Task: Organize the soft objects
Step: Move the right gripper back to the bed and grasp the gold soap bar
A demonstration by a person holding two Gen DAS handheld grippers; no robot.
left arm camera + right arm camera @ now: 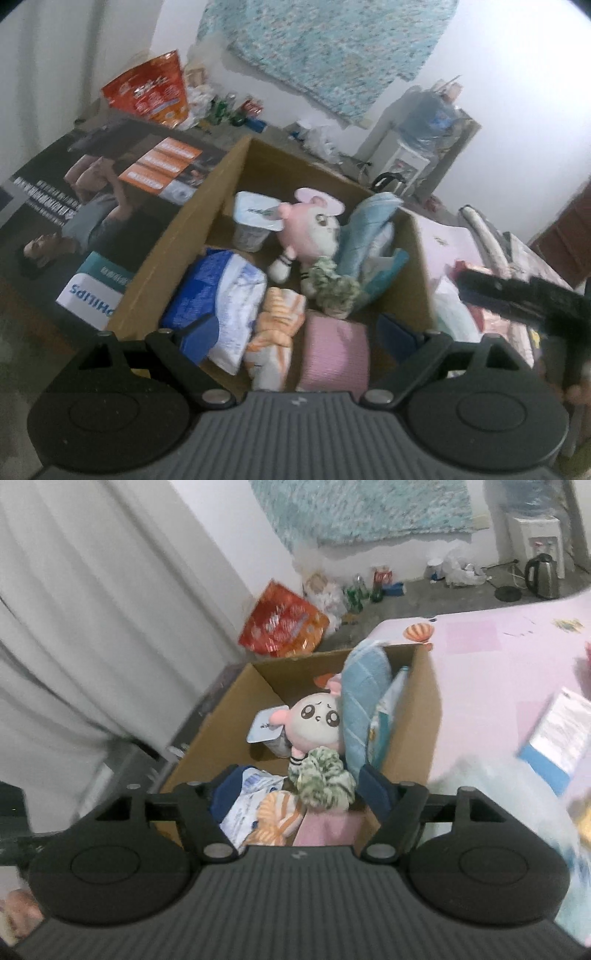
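Both empty, fingers apart: left gripper [295,332] and right gripper [299,790] above cardboard box [177,236]; plush doll [314,229] packed inside, apparently for tidy storage.

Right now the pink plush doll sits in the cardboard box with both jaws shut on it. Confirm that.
Not quite. The pink plush doll does sit in the cardboard box, but both wrist views show the left gripper and right gripper with jaws open, holding nothing.
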